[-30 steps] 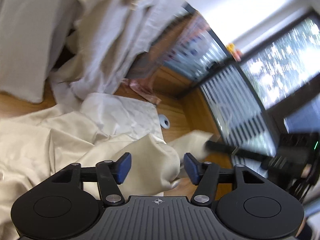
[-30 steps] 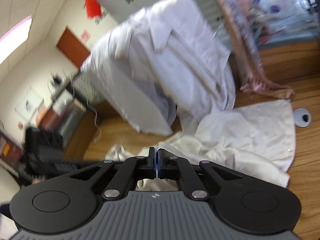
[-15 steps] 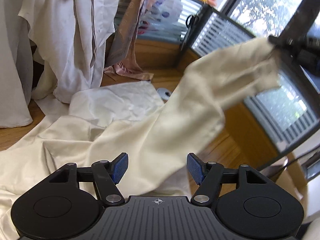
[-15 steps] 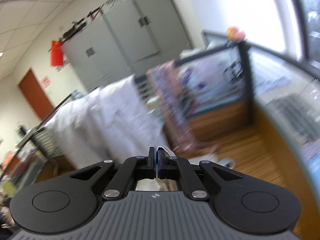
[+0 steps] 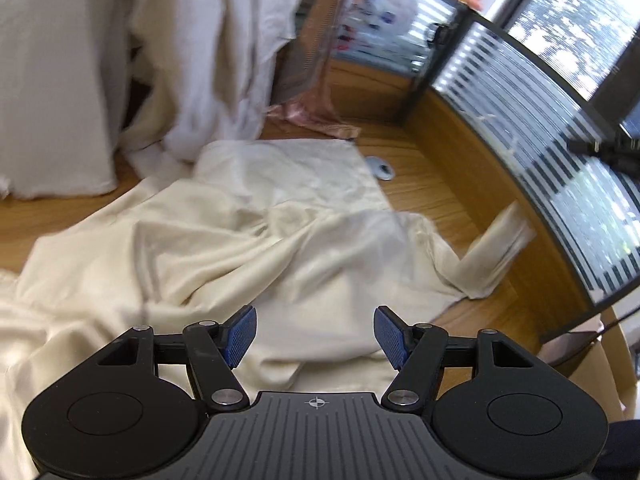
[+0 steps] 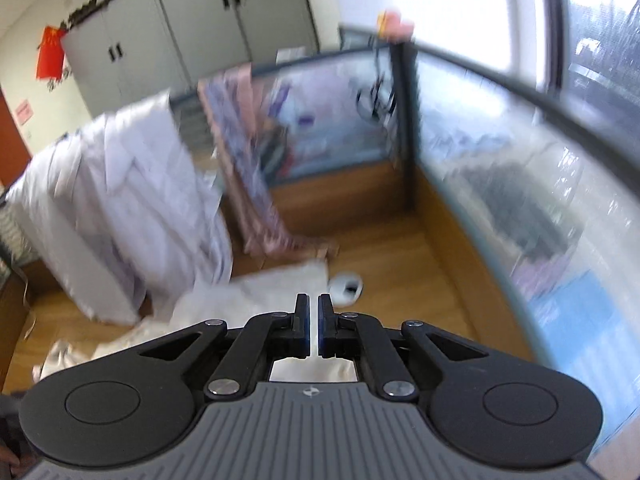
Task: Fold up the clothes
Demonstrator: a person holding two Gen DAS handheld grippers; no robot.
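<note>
Hovering with fingers spread wide and empty, the left gripper (image 5: 315, 335) faced a cream garment (image 5: 224, 248) crumpled on the wooden table (image 5: 424, 184) at twelve o'clock. The right gripper (image 6: 314, 328) showed a narrow gap, holding nothing.

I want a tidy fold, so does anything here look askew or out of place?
Yes. The cream garment lies rumpled on the wooden desk, not flat, and one end sticks up towards the partition. The left gripper is open above it.
</note>
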